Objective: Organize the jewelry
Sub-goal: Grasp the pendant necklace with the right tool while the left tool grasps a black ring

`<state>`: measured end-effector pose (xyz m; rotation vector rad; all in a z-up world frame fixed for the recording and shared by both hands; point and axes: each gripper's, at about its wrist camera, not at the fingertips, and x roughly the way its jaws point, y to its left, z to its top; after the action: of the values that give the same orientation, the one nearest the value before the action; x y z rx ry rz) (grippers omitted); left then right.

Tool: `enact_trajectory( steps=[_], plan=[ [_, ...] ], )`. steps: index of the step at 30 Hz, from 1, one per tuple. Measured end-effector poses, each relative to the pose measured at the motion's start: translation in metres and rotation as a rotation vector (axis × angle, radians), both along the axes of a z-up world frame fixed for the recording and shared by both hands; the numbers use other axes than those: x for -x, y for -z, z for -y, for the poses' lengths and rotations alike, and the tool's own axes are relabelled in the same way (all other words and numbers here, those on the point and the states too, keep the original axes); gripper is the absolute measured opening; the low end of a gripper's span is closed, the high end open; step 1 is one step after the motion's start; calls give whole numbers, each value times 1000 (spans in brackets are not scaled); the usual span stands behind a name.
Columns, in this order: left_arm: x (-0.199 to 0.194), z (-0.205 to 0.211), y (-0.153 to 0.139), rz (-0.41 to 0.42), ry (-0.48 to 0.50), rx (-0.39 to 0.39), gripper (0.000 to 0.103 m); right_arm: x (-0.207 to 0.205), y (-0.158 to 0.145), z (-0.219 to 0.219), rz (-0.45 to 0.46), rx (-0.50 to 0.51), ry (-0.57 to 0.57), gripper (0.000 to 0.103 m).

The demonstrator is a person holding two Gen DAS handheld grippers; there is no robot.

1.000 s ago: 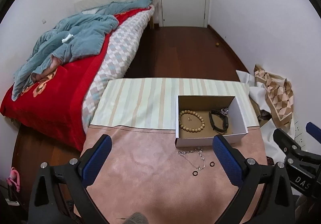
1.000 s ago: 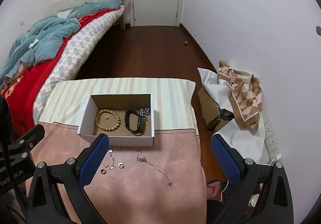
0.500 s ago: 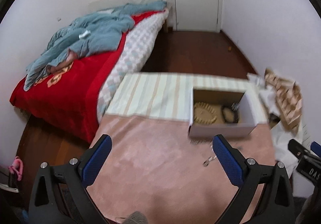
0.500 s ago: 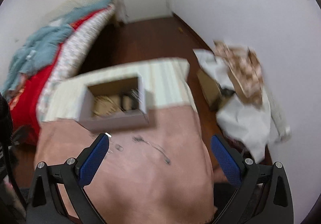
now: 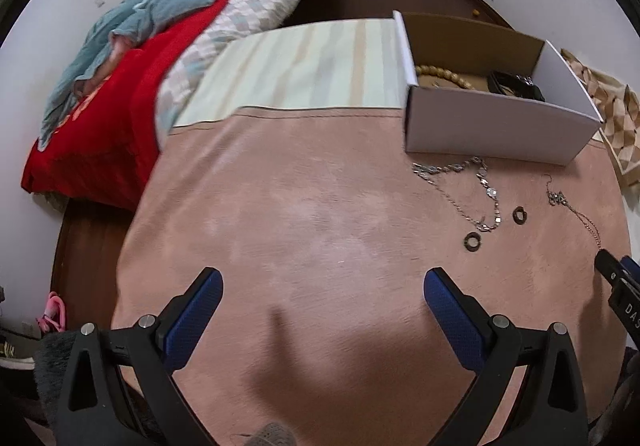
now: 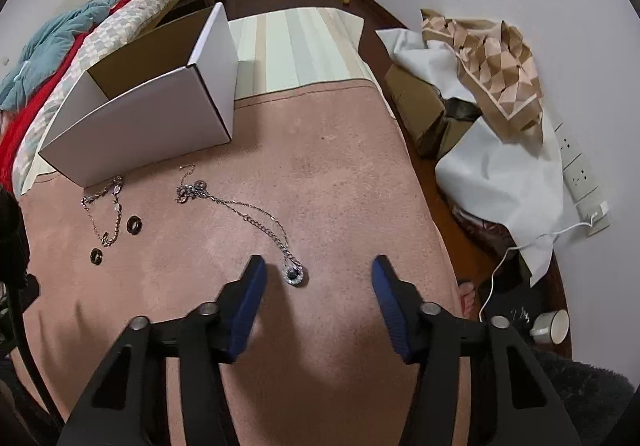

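Note:
A white cardboard box (image 5: 492, 134) stands on the pink cloth (image 5: 300, 206) and holds a wooden bead bracelet (image 5: 440, 76) and a black band (image 5: 512, 84). In front of it lie a silver chain bracelet (image 5: 460, 186), two dark rings (image 5: 473, 242) and a thin necklace (image 5: 572, 206). My left gripper (image 5: 323, 278) hovers open over bare cloth, left of the jewelry. My right gripper (image 6: 318, 266) is low over the cloth, its jaws closing. The necklace's round pendant (image 6: 294, 275) lies between them, near the left finger and untouched. Its chain (image 6: 248, 212) trails toward the box (image 6: 148, 138).
A bed (image 5: 120, 86) with red and teal covers lies beyond the table's left side. Off the table's right edge sit crumpled paper (image 6: 492, 58), a cardboard box (image 6: 416, 106), a wall socket strip (image 6: 580, 174) and a cup (image 6: 552, 326) on the floor.
Both grippers have dropped close to the pink cloth and tipped downward. The right jaws have narrowed, and the pendant now lies between them.

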<state>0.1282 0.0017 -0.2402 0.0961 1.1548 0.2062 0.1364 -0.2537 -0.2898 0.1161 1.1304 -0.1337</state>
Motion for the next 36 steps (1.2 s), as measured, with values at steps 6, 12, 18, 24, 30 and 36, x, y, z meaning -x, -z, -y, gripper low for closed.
enact_trajectory(
  steps=[6,12,18,24,30,36],
  plan=[
    [-13,24,14,-13,45,50,103,2,-2,1,36,20,13,10],
    [-22,48,22,-24,107,59,102,3,-1,4,34,22,17,10],
    [-26,64,24,-30,173,78,57,2,-2,7,30,15,28,10],
    [-24,77,21,-44,231,90,9,1,-1,8,29,16,32,10],
    [-18,79,12,-26,245,99,9,3,-5,14,33,-10,46,10],
    [-13,76,-9,11,256,116,9,8,-32,11,81,-49,24,10]
  ],
)
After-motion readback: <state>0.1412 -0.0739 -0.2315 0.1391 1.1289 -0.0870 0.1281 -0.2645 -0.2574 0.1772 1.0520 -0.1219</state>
